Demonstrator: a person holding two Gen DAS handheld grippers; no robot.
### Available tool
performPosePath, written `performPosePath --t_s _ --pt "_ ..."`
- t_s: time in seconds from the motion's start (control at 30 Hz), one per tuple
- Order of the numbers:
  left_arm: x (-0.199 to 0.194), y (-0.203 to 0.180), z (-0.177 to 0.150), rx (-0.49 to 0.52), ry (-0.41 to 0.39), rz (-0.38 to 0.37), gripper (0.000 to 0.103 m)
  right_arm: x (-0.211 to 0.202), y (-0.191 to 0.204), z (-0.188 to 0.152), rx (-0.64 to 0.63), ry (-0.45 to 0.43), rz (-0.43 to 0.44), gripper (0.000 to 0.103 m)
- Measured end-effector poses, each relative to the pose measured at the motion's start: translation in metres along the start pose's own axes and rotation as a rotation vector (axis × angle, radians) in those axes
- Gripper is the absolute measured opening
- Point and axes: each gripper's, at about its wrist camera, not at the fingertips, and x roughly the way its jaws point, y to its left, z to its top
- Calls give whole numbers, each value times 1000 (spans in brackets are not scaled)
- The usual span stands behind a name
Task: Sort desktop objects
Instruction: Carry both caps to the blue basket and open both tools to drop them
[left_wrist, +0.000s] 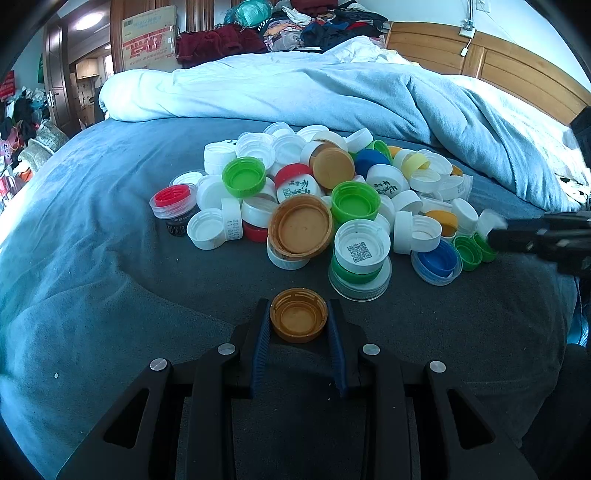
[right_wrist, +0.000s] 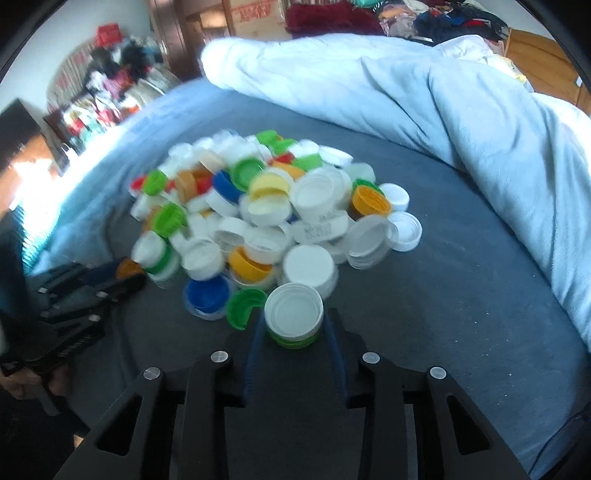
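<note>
A heap of bottle caps (left_wrist: 314, 192), white, green, orange, blue and red, lies on a dark grey bed sheet (left_wrist: 147, 266). Just in front of the heap, my left gripper (left_wrist: 298, 325) is shut on a small orange cap (left_wrist: 298, 321), hollow side up. My right gripper (right_wrist: 293, 328) is shut on a white cap (right_wrist: 293, 310) that sits in a green cap (right_wrist: 291, 341), at the near edge of the heap (right_wrist: 266, 210). The right gripper also shows blurred at the right edge of the left wrist view (left_wrist: 543, 236), holding a white cap. The left gripper (right_wrist: 125, 273) appears at the left in the right wrist view.
A light blue duvet (left_wrist: 332, 88) is bunched along the far side and right of the bed. A wooden headboard (left_wrist: 517, 66) stands at the back right. Piled clothes and a cardboard box (left_wrist: 147, 37) are beyond the bed. A hand (right_wrist: 22, 384) grips the left tool's handle.
</note>
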Motion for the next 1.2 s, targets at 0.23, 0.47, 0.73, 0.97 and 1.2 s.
performPosePath --t_s 0.23,0.47,0.73,0.97,1.2 --pt "-28 8 8 -61 -31 4 25 -61 -1 8 82 -129 -4 35" --pt "-112 21 37 -107 -163 95 25 -100 33 19 63 -179 15 35" --pt "-193 78 57 -238 -203 309 25 -122 92 52 -29 -235 52 35" --pt "-230 123 49 -336 -189 425 25 -134 167 91 -134 -289 137 35" --pt "-245 160 36 -407 -183 492 25 -130 245 118 -232 -301 229 35"
